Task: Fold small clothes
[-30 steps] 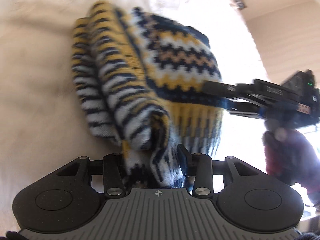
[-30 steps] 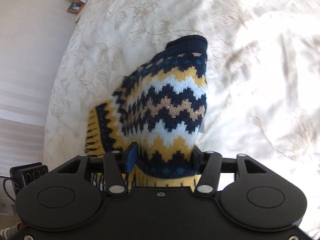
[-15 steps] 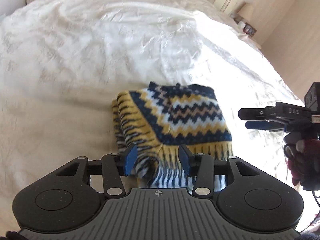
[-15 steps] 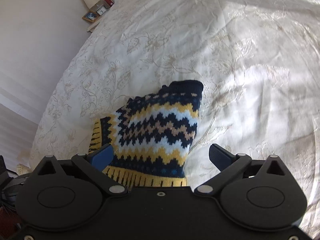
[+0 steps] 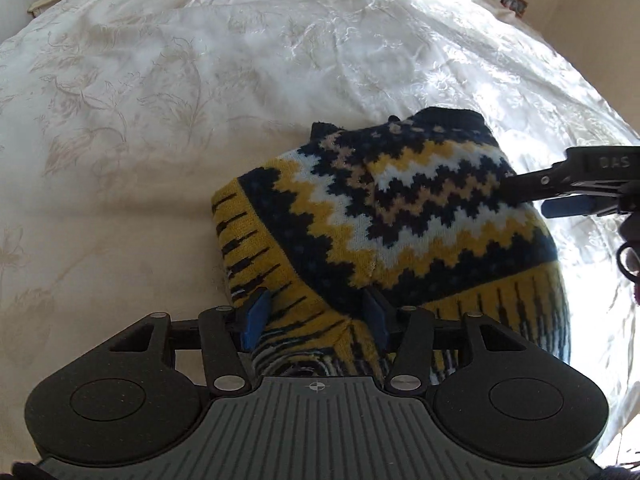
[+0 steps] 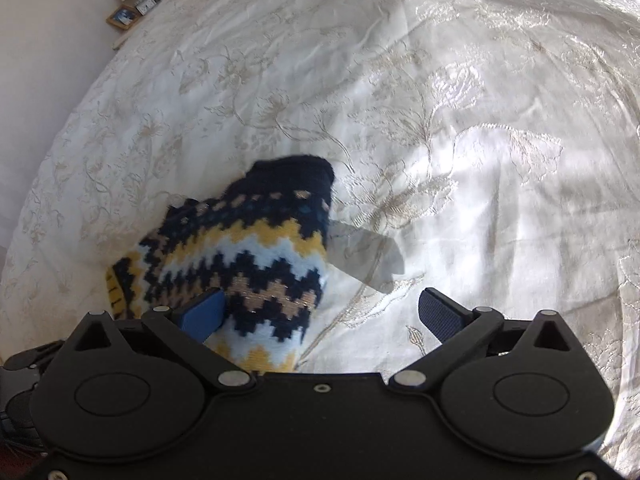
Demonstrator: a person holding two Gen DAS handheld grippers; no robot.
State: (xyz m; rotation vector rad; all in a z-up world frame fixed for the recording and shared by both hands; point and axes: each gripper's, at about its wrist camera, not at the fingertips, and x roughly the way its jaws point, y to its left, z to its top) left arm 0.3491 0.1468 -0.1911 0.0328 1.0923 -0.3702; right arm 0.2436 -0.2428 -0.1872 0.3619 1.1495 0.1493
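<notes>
Strong daylight floods both views from the right, and the white bedspread (image 5: 168,92) is blown out to pure glare at the right edge of the left wrist view. The folded sweater (image 6: 256,256) throws a soft grey shadow to its right. Both pictures are sharp but bulge, with dark corners.

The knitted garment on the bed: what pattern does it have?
Zigzag bands in navy, yellow, pale blue and tan, with a yellow, dark-striped hem. Left wrist view shows it best.
</notes>
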